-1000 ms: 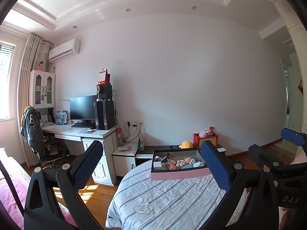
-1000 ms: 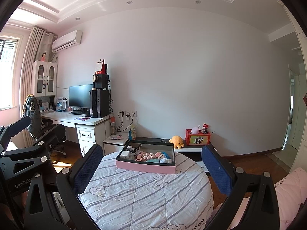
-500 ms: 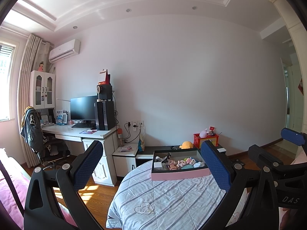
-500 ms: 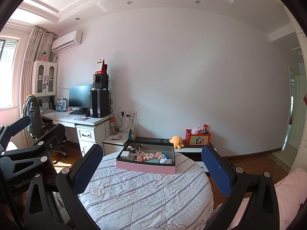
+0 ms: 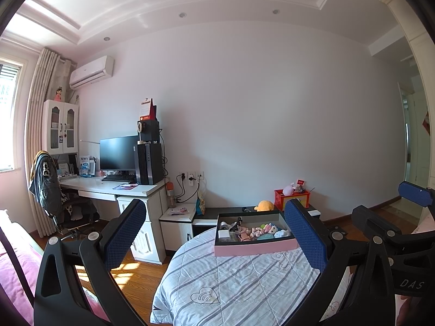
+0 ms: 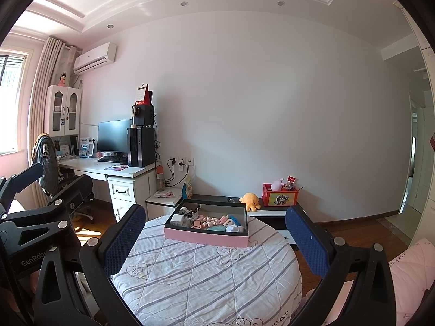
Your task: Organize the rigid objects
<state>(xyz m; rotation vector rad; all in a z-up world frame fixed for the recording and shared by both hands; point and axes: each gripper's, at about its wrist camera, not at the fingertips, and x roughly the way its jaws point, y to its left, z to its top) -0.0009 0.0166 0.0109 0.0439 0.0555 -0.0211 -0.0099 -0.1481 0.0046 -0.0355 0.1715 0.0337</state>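
Bedroom with a round bed (image 6: 206,277) under a striped quilt; at its far edge we see a pink tray (image 6: 208,237) filled with small toys. Our left gripper (image 5: 214,237) and right gripper (image 6: 214,237) hover short of it, jaws spread wide, empty.

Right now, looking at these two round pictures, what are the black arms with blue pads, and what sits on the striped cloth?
Each picture comes from a fisheye camera mounted on a hand-held gripper that a person carries, one per hand; there is no robot. The blue pads are the gripper's two fingers. The left hand-held gripper and the right hand-held gripper are both open and hold nothing. Each also shows at the edge of the other's picture. Ahead is a round table under a striped cloth. On it rests a pink box filled with small toys and trinkets, too small to name.
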